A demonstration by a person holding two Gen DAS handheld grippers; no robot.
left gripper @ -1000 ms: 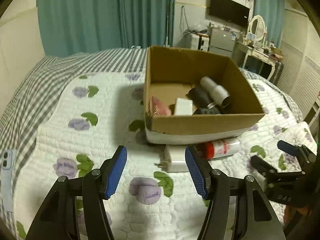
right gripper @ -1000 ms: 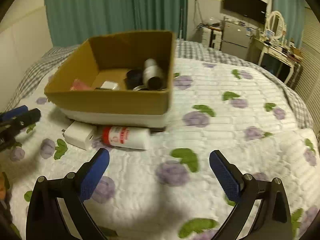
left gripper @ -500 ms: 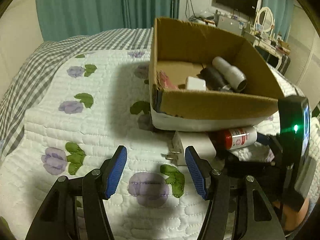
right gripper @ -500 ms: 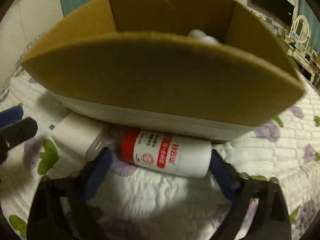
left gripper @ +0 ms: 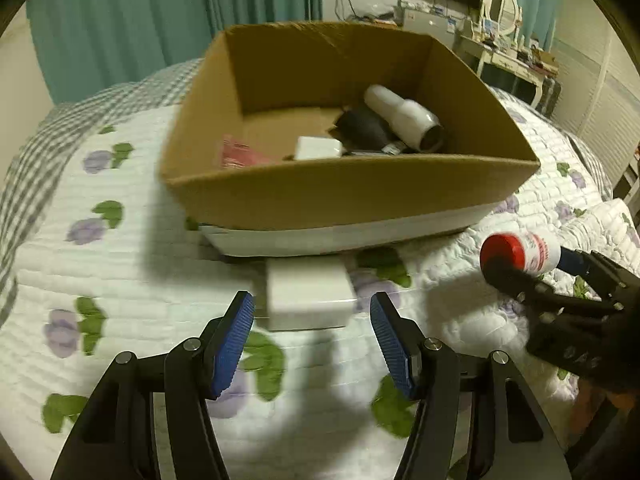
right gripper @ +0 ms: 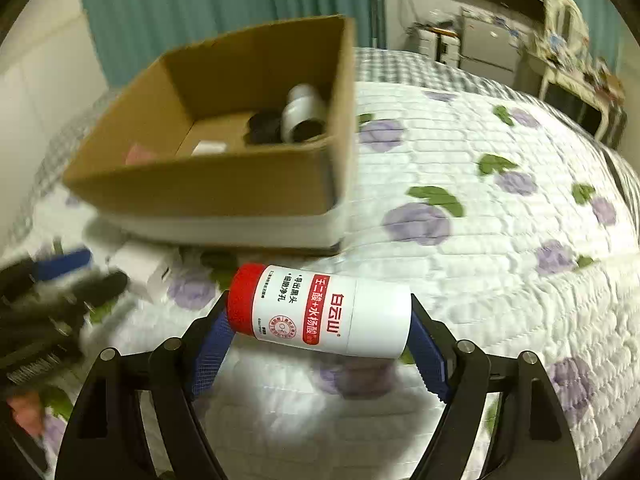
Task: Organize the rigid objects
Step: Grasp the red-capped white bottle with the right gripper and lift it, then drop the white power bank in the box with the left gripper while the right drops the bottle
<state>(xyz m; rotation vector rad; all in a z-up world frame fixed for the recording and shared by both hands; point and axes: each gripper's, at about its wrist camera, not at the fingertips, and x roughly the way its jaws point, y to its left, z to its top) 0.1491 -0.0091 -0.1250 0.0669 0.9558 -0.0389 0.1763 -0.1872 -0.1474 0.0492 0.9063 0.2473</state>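
left claw [left gripper: 312,334] first, from its own wrist camera: its blue pads [left gripper: 234,344] stand spread with nothing between them, lined up either side of the white power adapter [left gripper: 310,298], which lies flat on the flowered quilt [left gripper: 120,280] just in front of the cardboard box [left gripper: 348,196]; that spacing looks chosen so the pads can close on the adapter's two side faces, though they are not yet touching it; inside the box lie a white hair dryer [left gripper: 404,122], a black object beside it, a small white block and something pink, so the box seems to be the collecting place; off to the right the right claw [left gripper: 532,268] holds the red-capped bottle [left gripper: 520,250] clear of the quilt; from the right wrist camera, the right claw [right gripper: 316,332] is pinching the red-capped bottle [right gripper: 320,308] lengthwise, one pad on the cap end and one on the base, the bottle lying crosswise with its label facing up; gripping end to end likely keeps the round body from rolling out; the cardboard box [right gripper: 224,184] sits ahead and to the left, its open top facing up, so the carry would probably go forward over the near wall; the power adapter [right gripper: 146,270] shows blurred at left near the left claw [right gripper: 60,276].
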